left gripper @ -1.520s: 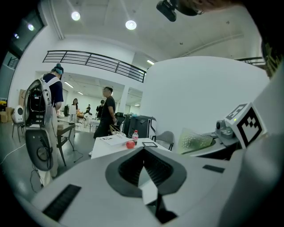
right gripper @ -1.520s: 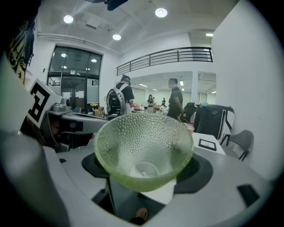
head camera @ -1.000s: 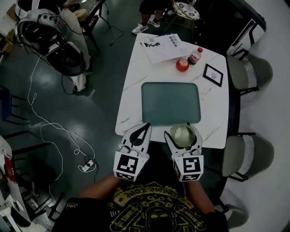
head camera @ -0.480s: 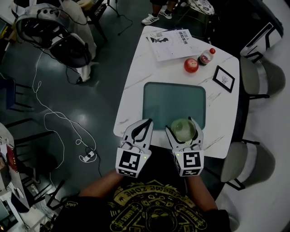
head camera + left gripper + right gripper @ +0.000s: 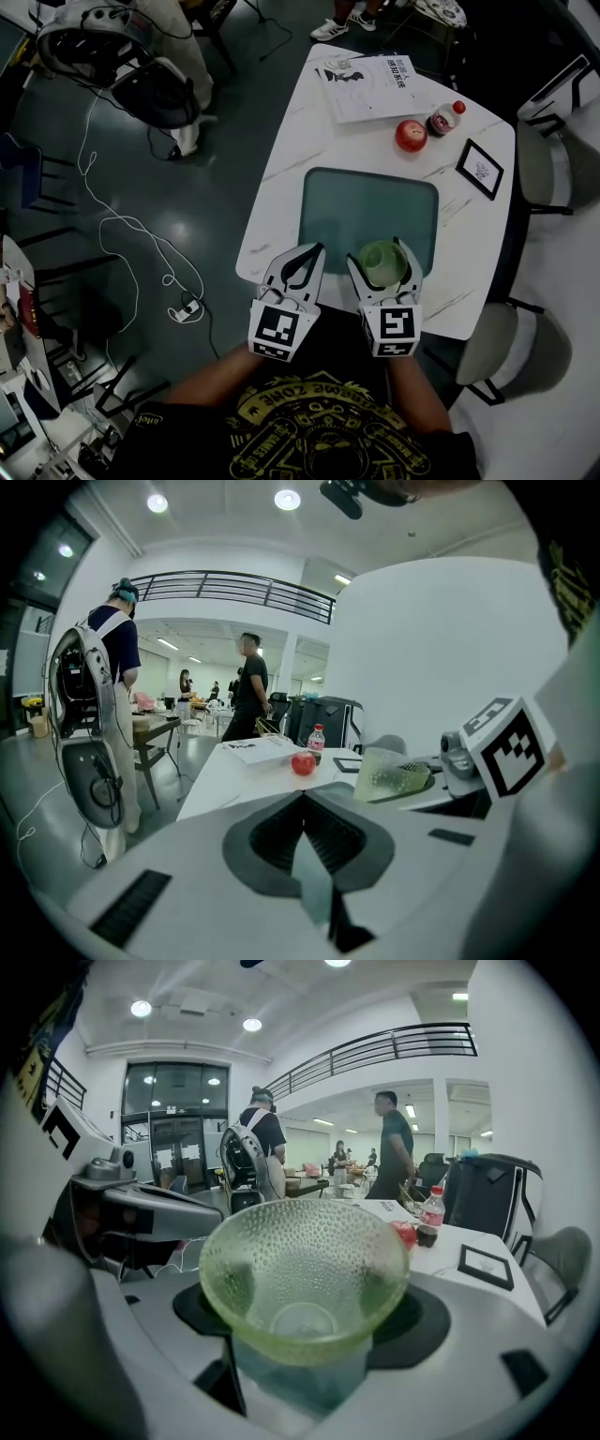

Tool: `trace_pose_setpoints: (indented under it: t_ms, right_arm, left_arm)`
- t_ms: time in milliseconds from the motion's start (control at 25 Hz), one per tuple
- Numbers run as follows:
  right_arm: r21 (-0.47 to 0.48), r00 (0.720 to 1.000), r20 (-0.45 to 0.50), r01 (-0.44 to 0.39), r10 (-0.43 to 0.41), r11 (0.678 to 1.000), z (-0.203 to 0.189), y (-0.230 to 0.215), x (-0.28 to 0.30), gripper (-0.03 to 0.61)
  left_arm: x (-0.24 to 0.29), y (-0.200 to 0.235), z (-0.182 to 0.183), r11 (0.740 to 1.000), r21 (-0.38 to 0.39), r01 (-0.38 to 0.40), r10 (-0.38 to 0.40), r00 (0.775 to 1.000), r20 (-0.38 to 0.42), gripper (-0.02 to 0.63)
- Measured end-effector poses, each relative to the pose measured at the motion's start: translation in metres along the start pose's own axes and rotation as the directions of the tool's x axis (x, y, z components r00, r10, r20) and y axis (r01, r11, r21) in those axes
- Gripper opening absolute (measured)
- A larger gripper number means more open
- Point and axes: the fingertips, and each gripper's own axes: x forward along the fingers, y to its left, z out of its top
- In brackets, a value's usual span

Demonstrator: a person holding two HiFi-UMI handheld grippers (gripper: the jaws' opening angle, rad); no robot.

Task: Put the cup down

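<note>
A pale green dimpled glass cup point(image 5: 382, 262) sits upright between the jaws of my right gripper point(image 5: 383, 255), which is shut on it. It hangs over the near right edge of the teal mat point(image 5: 356, 206) on the white table point(image 5: 281, 187). In the right gripper view the cup point(image 5: 305, 1274) fills the middle and looks empty. My left gripper point(image 5: 302, 261) is beside it to the left, at the table's near edge, shut with nothing in it; its tips point(image 5: 302, 797) meet. From the left gripper view the cup point(image 5: 389, 775) shows to the right.
At the table's far end lie a red apple point(image 5: 411, 136), a small bottle point(image 5: 443, 117), a black picture frame point(image 5: 479, 170) and printed papers point(image 5: 370, 75). Grey chairs point(image 5: 544, 169) stand along the right side. Cables point(image 5: 122, 225) trail on the floor at left. People stand beyond the table.
Both grippers have moved a little forward over the table; the cup, still held by the right one, now overlaps the mat's near edge.
</note>
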Motion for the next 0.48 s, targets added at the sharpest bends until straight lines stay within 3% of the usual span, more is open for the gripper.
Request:
trace_pose_setpoints:
  t_ms: [480]
  right_arm:
    - [0.007,0.999,-0.012,-0.045,0.045,0.999,-0.031,-0.009,0.032,0.383]
  left_arm:
    - [0.029,0.008,-0.029,1.0,-0.003,-0.025,0.025,0.998,-0.066,0.011]
